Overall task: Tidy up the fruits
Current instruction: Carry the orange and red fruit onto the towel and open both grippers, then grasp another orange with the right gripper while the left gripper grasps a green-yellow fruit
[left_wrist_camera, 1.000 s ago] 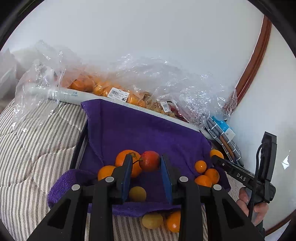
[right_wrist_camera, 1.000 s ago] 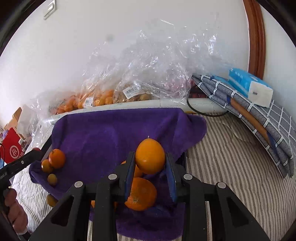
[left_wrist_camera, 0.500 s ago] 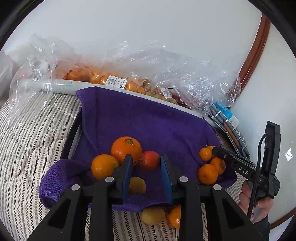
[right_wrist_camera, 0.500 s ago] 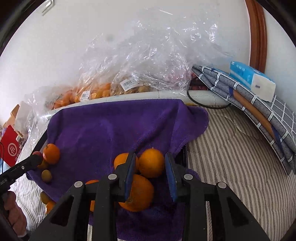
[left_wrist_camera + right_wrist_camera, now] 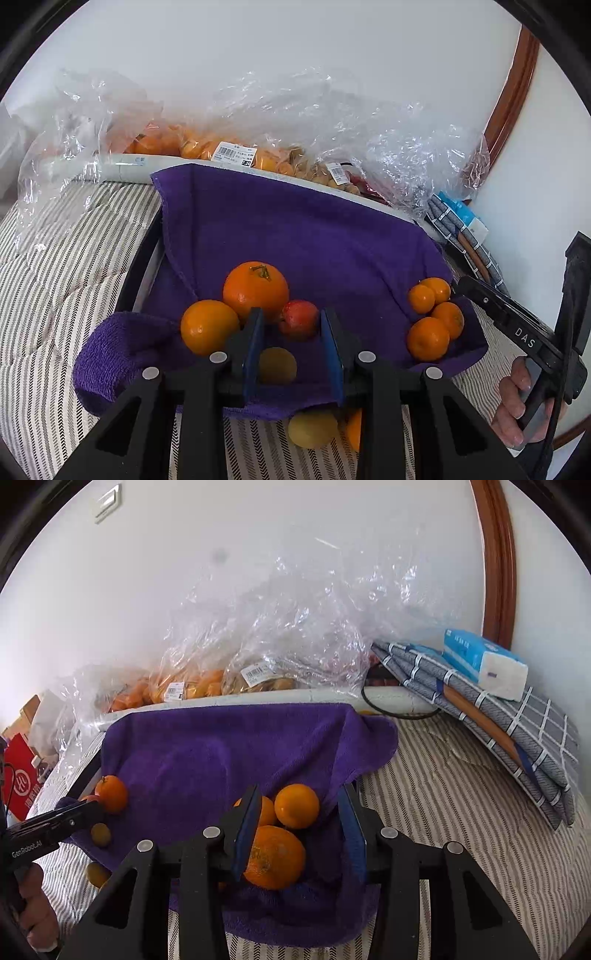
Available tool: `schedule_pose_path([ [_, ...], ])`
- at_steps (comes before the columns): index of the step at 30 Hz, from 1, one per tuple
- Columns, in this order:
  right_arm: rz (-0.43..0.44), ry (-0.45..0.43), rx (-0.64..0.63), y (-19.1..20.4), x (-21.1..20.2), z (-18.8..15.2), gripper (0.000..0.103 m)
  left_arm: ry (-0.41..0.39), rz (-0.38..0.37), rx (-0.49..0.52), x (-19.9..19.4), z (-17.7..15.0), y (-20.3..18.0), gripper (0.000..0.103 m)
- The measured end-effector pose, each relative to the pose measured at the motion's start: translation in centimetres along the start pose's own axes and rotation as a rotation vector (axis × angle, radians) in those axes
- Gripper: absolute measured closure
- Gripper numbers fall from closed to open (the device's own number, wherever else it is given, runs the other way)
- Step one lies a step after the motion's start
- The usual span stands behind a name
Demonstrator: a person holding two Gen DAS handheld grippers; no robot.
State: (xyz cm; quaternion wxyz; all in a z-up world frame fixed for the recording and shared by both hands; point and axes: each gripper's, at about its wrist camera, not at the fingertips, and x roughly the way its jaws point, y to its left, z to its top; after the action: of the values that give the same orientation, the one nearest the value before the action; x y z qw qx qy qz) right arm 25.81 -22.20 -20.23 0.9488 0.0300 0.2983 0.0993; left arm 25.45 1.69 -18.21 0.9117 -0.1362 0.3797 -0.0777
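Left gripper (image 5: 291,314) pinched red fruit (image 5: 300,322): light, likely bruisable, best gripped across its middle. Right gripper (image 5: 298,792) jaws had just been opening, orange (image 5: 296,808) loose between them

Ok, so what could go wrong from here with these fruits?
The right claw has just been opening, with the orange loose between its jaws, perched against the big orange; it might roll down the purple towel. The left claw pinches the red fruit near the tips of its jaws, so it could slip. The yellow fruit lies off the towel on the striped bedding and may roll away.
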Motion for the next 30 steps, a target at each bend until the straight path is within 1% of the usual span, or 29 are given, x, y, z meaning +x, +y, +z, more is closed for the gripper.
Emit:
schedule_pose_path([
  [2,-0.009,-0.014,-0.001,0.1,-0.6,0.0,0.06,-0.004,-0.005,0.0,-0.1,0.0,0.0,0.073],
  [4,0.001,-0.017,0.012,0.2,-1.2,0.1,0.06,-0.007,-0.004,0.003,-0.2,0.0,-0.1,0.072],
  [7,0.033,0.005,0.028,0.9,-2.1,-0.3,0.06,-0.015,-0.005,-0.006,-0.5,0.2,0.1,0.063],
  [8,0.044,0.013,0.023,1.4,-2.4,-0.6,0.06,-0.018,-0.013,-0.014,-0.7,0.3,0.2,0.061],
  [11,0.054,0.039,-0.011,3.2,-3.4,-1.6,0.06,-0.035,-0.042,-0.041,-1.7,0.6,0.7,0.061],
  [13,0.068,0.044,-0.021,4.4,-4.2,-2.3,0.06,-0.06,-0.044,-0.047,-2.6,0.8,1.0,0.061],
  [16,0.098,0.063,-0.012,5.9,-5.2,-3.3,0.06,-0.109,-0.007,-0.04,-4.3,1.2,1.2,0.061],
  [17,0.105,0.075,-0.011,6.4,-5.3,-3.5,0.06,-0.114,0.01,-0.036,-4.7,1.2,1.2,0.061],
  [21,0.128,0.112,-0.034,8.9,-5.5,-4.8,0.064,-0.098,0.043,-0.026,-6.2,0.7,2.0,0.061],
  [25,0.163,0.138,-0.059,11.2,-4.9,-6.1,0.067,-0.082,0.085,0.019,-7.9,-0.9,3.2,0.061],
  [27,0.181,0.152,-0.062,12.1,-4.3,-6.4,0.068,-0.075,0.096,0.025,-8.6,-1.6,4.1,0.061],
  [30,0.173,0.172,-0.065,13.1,-3.2,-6.7,0.071,-0.061,0.108,0.027,-9.2,-2.3,5.2,0.061],
])
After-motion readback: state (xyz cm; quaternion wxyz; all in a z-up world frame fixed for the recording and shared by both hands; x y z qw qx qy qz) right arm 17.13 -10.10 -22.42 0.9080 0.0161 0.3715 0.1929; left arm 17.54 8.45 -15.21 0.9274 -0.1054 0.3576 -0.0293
